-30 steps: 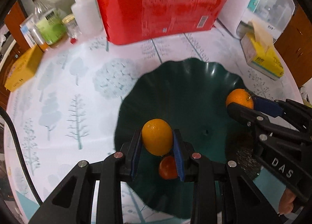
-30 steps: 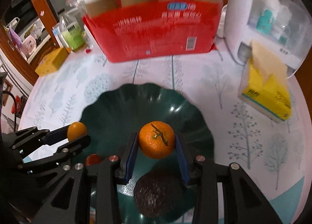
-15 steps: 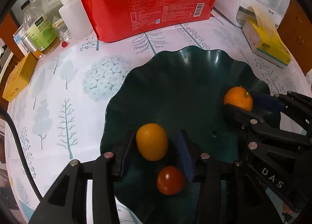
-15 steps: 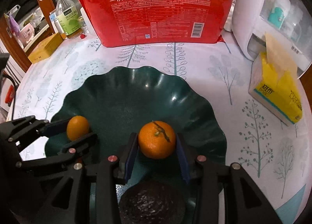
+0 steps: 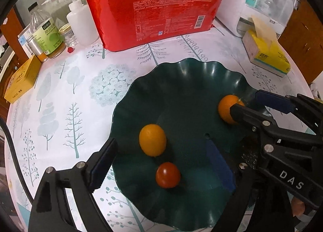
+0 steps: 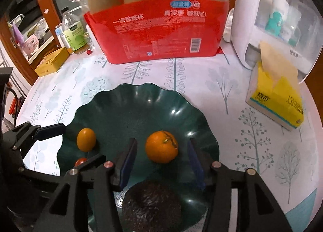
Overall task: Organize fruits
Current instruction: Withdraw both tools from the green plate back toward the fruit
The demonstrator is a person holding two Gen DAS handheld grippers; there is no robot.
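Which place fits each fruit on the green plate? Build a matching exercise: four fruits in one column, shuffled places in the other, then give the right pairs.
Fruits:
1. orange
2. yellow citrus
3. cherry tomato
4. avocado

Places:
A. nearest the right wrist camera, behind the fingers
B. between the open right gripper fingers
C. ahead of the open left gripper
D. just nearer the left camera than the yellow citrus

All lie on the green plate.

Pairs: 1-B, 2-C, 3-D, 4-A
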